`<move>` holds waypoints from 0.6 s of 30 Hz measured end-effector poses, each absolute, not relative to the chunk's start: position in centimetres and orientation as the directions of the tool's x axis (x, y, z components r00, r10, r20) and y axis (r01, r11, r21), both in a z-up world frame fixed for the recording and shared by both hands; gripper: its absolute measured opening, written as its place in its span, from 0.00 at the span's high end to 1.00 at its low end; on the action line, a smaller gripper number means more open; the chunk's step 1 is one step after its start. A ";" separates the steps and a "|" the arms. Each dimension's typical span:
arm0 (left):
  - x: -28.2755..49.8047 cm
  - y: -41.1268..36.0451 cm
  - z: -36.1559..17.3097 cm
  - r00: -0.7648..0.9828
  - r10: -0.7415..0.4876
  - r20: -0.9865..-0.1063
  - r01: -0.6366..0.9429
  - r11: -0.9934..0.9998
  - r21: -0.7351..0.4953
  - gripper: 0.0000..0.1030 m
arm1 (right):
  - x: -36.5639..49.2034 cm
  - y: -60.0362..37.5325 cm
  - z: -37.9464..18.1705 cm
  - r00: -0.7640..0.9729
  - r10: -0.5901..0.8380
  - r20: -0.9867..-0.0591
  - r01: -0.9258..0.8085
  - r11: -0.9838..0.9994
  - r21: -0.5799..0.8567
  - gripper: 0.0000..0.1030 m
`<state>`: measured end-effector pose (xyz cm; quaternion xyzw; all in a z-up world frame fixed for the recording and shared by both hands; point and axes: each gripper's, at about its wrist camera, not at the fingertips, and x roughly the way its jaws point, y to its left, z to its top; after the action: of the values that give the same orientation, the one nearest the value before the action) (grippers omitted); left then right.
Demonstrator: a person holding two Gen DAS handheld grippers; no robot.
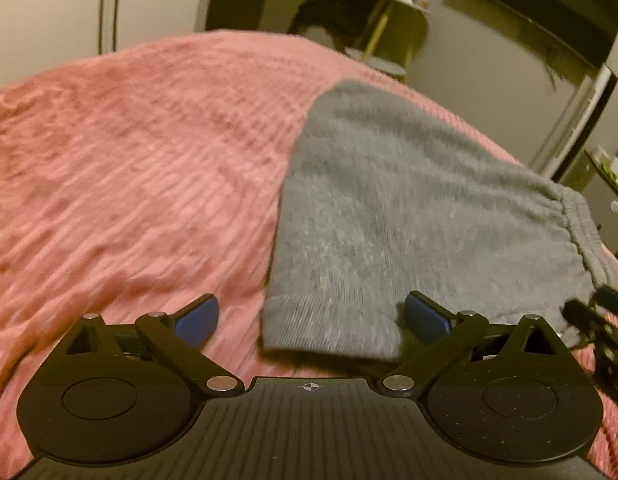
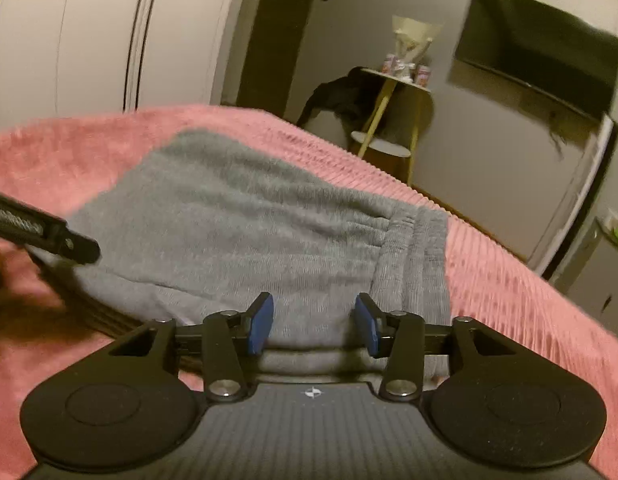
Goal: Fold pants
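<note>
Grey knit pants (image 1: 409,208) lie folded on a pink ribbed bedspread (image 1: 141,152), with the ribbed leg cuff (image 1: 329,328) nearest me and the elastic waistband (image 1: 589,232) at the right. My left gripper (image 1: 311,320) is wide open just above the cuff, empty. In the right wrist view the pants (image 2: 237,232) lie ahead with the waistband (image 2: 417,264) on the right. My right gripper (image 2: 314,324) is open over the near edge by the waistband, holding nothing. The left gripper's body (image 2: 41,232) shows at the left edge.
The bedspread (image 2: 509,280) ends at the far and right sides. Beyond stand a white wardrobe (image 2: 89,40), a small round table (image 2: 397,80) with dark clothing draped on it, a wall-mounted TV (image 2: 537,52) and a low unit (image 2: 605,272) at the right.
</note>
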<state>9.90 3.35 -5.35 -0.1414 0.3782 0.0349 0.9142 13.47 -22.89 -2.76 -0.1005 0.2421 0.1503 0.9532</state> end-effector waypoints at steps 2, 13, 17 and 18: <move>8.7 2.8 -5.0 0.715 -0.020 -0.699 -0.171 0.964 -0.203 0.01 | 12.0 -23.6 -3.0 0.817 0.256 -0.516 -0.327 0.944 -0.050 0.34; 3.7 -0.4 -3.9 0.707 -0.017 -0.707 -0.096 0.988 -0.120 0.00 | 8.2 -23.9 -2.0 0.770 0.228 -0.597 -0.277 0.961 0.009 0.04; 2.9 -0.8 -3.6 0.711 -0.022 -0.703 -0.082 0.990 -0.114 0.00 | 7.9 -23.1 -1.8 0.775 0.170 -0.609 -0.249 0.967 -0.046 0.04; 2.7 -0.8 -3.6 0.711 -0.018 -0.703 -0.084 0.990 -0.111 0.00 | 7.9 -23.1 -1.9 0.775 0.166 -0.609 -0.248 0.967 -0.053 0.04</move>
<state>2.71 -0.82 -3.60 -0.0673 0.3797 0.0177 0.9225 7.89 -23.08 -1.87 -0.0652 0.3165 0.1102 0.9399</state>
